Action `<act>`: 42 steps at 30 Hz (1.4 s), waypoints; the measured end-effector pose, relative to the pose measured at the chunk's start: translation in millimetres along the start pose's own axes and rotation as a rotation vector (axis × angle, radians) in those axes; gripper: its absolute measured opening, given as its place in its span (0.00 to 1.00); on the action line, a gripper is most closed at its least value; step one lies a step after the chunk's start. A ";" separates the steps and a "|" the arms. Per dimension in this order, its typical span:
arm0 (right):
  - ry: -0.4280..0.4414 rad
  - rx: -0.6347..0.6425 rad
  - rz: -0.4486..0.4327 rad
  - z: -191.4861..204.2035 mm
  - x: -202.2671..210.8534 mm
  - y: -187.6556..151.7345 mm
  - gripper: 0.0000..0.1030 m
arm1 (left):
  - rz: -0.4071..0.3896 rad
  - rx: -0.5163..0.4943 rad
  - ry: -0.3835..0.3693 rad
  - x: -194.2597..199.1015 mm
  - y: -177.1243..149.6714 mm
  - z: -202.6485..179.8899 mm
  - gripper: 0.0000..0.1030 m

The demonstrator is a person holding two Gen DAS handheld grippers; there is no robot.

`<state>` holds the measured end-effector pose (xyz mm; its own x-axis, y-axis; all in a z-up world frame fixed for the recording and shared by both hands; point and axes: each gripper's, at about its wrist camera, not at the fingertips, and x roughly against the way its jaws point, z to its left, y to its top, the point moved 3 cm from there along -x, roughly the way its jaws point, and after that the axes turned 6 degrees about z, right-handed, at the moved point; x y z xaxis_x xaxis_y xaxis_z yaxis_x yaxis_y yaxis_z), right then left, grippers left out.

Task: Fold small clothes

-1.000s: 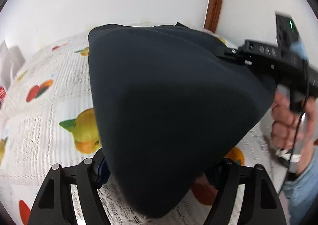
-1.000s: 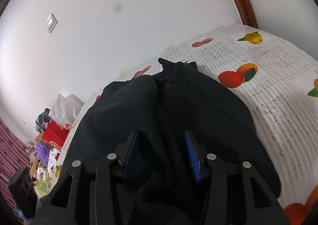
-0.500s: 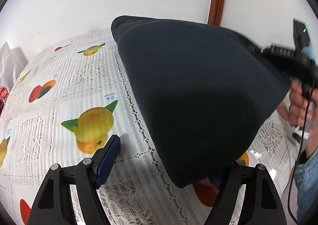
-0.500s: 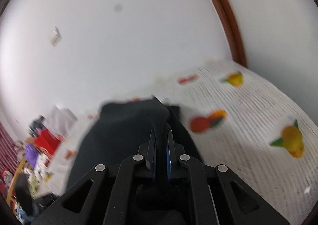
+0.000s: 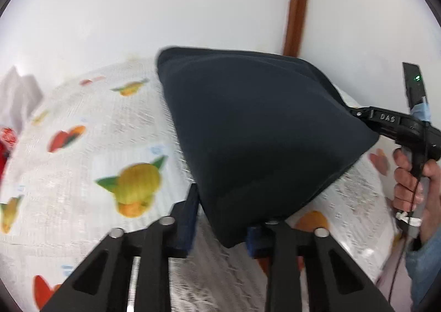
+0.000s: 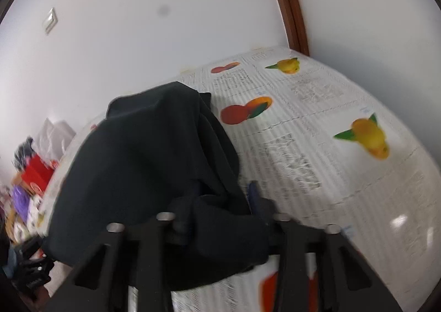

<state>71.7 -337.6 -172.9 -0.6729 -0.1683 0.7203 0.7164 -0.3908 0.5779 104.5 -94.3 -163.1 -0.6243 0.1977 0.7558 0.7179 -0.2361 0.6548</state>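
A dark navy garment [image 5: 256, 130] hangs lifted above the fruit-print tablecloth [image 5: 82, 163], stretched toward the right. My left gripper [image 5: 222, 225] has its jaws partly closed around the garment's lower corner, with a gap still showing on the left side. The right gripper shows in the left wrist view [image 5: 358, 113], its tip buried in the cloth's right edge. In the right wrist view the garment [image 6: 154, 163] drapes over my right gripper [image 6: 223, 196]; its blue fingers [image 6: 252, 192] stand apart with cloth bunched between them.
The tablecloth [image 6: 317, 146] covers the table up to the white wall. A brown door frame [image 5: 296, 3] stands at the back. Red and purple clutter [image 6: 30, 179] lies off the table's left side. A hand [image 5: 410, 182] holds the right gripper's handle.
My left gripper's jaws have narrowed from wide open onto the garment's lower corner. My right gripper, shut tight on the cloth half a second ago, now has its fingers apart. The garment stays lifted.
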 end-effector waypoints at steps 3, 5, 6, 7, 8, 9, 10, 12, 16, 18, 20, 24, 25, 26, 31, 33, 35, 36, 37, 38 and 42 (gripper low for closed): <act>0.010 -0.010 -0.005 16.3 -10.3 4.4 0.16 | -0.019 0.048 0.027 3.4 3.2 20.1 0.19; 0.035 -0.018 0.014 29.6 -18.3 6.3 0.16 | -0.005 0.093 0.031 2.1 3.7 38.0 0.19; 0.043 -0.008 0.019 37.7 -21.1 7.1 0.16 | -0.002 0.111 0.035 3.3 3.4 48.3 0.19; 0.051 0.017 0.027 49.6 -23.9 7.2 0.16 | 0.004 0.122 0.040 5.1 2.2 58.3 0.19; 0.058 0.040 0.034 58.7 -24.9 6.7 0.16 | 0.014 0.131 0.040 5.4 0.0 66.3 0.19; 0.066 0.053 0.038 63.5 -24.2 5.6 0.16 | 0.024 0.141 0.035 6.8 -1.9 72.1 0.19; 0.084 0.066 0.040 68.5 -21.7 3.2 0.17 | 0.045 0.151 0.023 7.7 -4.8 78.8 0.18; 0.095 0.091 0.047 72.9 -15.3 -6.9 0.21 | 0.079 0.165 -0.003 9.0 -11.1 85.9 0.19; 0.028 0.159 0.046 66.3 2.0 -29.8 0.30 | 0.111 0.150 -0.044 17.3 -31.1 82.3 0.22; 0.018 0.171 0.050 64.2 13.6 -30.6 0.33 | 0.118 0.144 -0.068 26.7 -41.7 79.8 0.23; 0.011 0.187 0.022 66.6 32.3 -27.8 0.34 | 0.099 0.145 -0.081 37.8 -49.5 80.9 0.28; 0.011 0.233 -0.013 83.1 39.0 -14.4 0.34 | 0.018 0.140 -0.082 62.4 -49.9 82.8 0.45; 0.012 0.233 -0.011 88.6 33.1 -9.8 0.34 | 0.005 0.135 -0.076 64.7 -46.0 83.7 0.45; 0.014 0.230 -0.008 91.7 28.3 -7.2 0.34 | -0.006 0.128 -0.073 67.3 -40.9 83.3 0.45; 0.001 0.167 0.021 100.4 -14.8 13.5 0.33 | -0.007 0.077 -0.052 44.4 -13.5 85.8 0.45; -0.026 0.135 0.062 98.7 -33.3 17.7 0.04 | 0.028 0.064 -0.048 25.5 -5.7 81.9 0.46; 0.022 0.119 0.089 97.7 -39.9 21.4 0.03 | 0.093 0.034 0.021 1.8 -3.8 79.7 0.50; 0.027 0.120 0.042 94.7 -31.0 23.5 0.03 | 0.119 0.025 0.018 -4.7 -5.0 79.0 0.50; 0.038 0.117 0.006 90.6 -23.9 25.3 0.03 | 0.120 0.026 0.005 -6.4 -6.0 79.3 0.50; 0.082 0.097 -0.012 83.0 -16.2 27.7 0.02 | 0.116 0.028 -0.009 -6.2 -6.9 80.6 0.50; 0.052 0.126 0.072 81.6 -24.3 27.4 0.03 | 0.117 0.042 -0.038 -1.0 -5.5 87.3 0.50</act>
<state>122.7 -270.4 -143.3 -0.6252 -0.2399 0.7426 0.7784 -0.2601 0.5713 128.1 -10.2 -167.0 -0.5236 0.2073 0.8263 0.7981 -0.2199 0.5609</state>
